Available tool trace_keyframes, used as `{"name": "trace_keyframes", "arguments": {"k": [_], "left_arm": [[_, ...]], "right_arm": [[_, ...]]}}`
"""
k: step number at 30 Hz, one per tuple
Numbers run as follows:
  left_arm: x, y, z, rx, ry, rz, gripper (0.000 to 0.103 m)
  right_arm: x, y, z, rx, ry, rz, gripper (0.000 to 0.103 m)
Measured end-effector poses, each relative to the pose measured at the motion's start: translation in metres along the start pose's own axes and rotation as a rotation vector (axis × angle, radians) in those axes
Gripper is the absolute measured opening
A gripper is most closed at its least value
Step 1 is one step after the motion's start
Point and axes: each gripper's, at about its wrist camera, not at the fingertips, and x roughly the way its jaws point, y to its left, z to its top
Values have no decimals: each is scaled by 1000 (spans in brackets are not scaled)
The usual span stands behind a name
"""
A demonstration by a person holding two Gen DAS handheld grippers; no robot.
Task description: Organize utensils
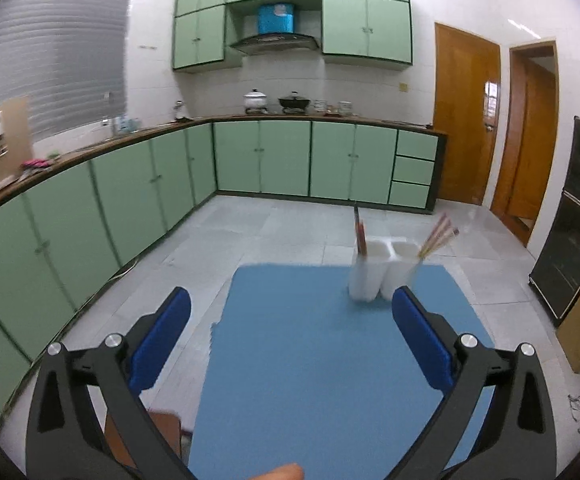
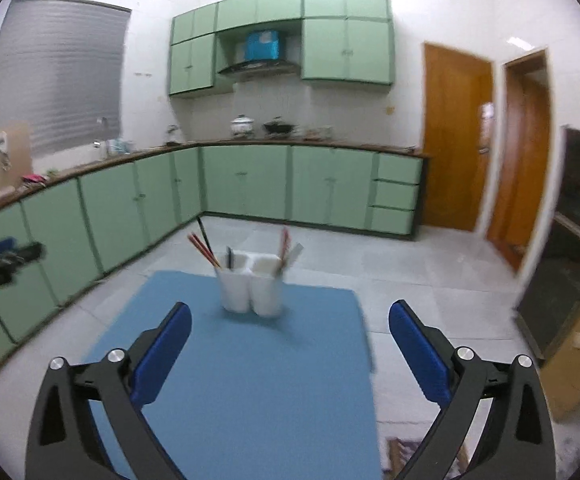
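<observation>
A white two-cup utensil holder [image 1: 382, 272] [image 2: 250, 284] stands at the far end of a blue mat [image 1: 330, 360] [image 2: 250, 380]. Red and dark chopsticks [image 1: 360, 232] [image 2: 204, 246] stand in its left cup, and light ones [image 1: 438, 236] [image 2: 286, 248] lean in its right cup. My left gripper [image 1: 290, 312] is open and empty, held above the mat, short of the holder. My right gripper [image 2: 290, 324] is open and empty, also short of the holder. The left gripper shows at the left edge of the right wrist view [image 2: 2, 258].
Green base cabinets [image 1: 130, 188] [image 2: 246, 184] run along the left and back walls. Wooden doors [image 1: 466, 120] [image 2: 454, 140] stand at the right. A black appliance [image 1: 574, 220] and cardboard boxes [image 2: 578, 344] stand at the right. Tiled floor [image 1: 274, 228] surrounds the mat.
</observation>
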Motion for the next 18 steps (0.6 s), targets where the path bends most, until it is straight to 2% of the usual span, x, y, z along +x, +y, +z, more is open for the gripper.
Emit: {"name": "trace_keyframes", "arguments": {"k": [2,5,6,8,12,15,18], "left_arm": [[-35,5,-25,-18,-14,31,98],[-87,0,-65,0,-30,90,98],[-108,-4,-80,8,-33,121,98],[-135,-9,-96,1,-23,134,98],[-200,-20,-126,-9,-41,188,98],[-242,-20,-137,-54,-40,190,98],[-272,-25,-145,-66,-17,169,98]], "right_arm": [[-25,5,-26,22,0,-32,97],[-64,15,-69,68,40,-35,97],[-80,18,-85,83,50,-18,97],[-109,25,-103,94,45,43,97],[-154,37,-119,85,58,40,97],[-186,41,-124,71,23,21,97],[-208,40,-127,81,8,47,97]]}}
